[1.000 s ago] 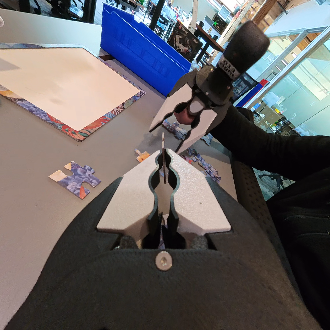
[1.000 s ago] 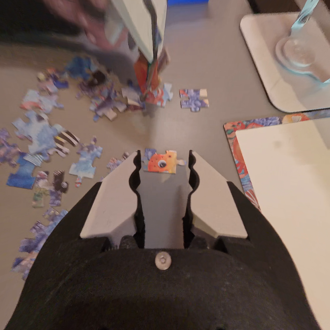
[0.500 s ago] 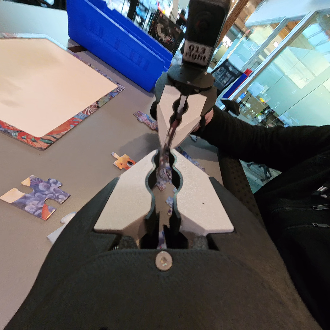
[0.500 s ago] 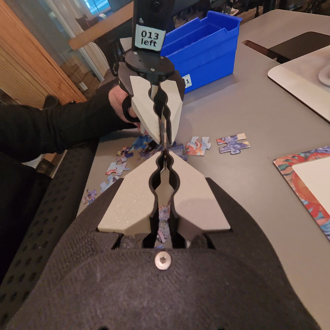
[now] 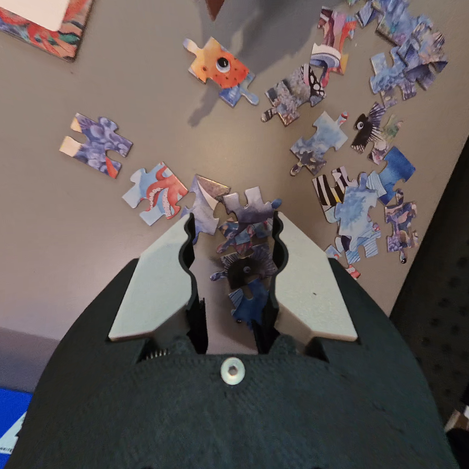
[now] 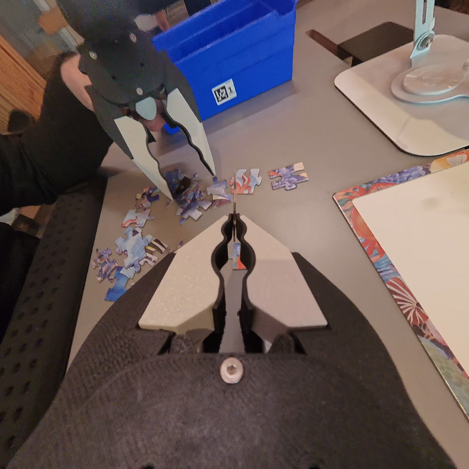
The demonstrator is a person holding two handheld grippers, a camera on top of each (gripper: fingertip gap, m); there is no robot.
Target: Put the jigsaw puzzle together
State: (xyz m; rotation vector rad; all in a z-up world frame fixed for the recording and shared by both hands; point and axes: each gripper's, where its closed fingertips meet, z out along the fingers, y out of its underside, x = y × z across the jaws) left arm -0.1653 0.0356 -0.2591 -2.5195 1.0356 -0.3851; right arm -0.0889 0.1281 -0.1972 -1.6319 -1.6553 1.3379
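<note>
My right gripper is shut on a thin puzzle piece, held edge-on above the grey table. My left gripper is open and points down at a heap of blue and purple pieces that lie between its fingers. It also shows in the right wrist view, open, with one tip touching the heap. The puzzle board, with a coloured border and a blank white middle, lies to the right; its corner shows in the left wrist view. An octopus piece and a purple piece lie beside the heap.
An orange fish piece and several loose pieces are scattered near the table edge. A blue bin stands behind the left gripper. A white stand base sits at the back right. A dark perforated surface borders the table. One gripper's finger ends stand about 15 cm off the other's.
Both grippers were pinching one piece together in the air. The left gripper has let go, opened and dropped down over the heap. The right gripper keeps the piece.
</note>
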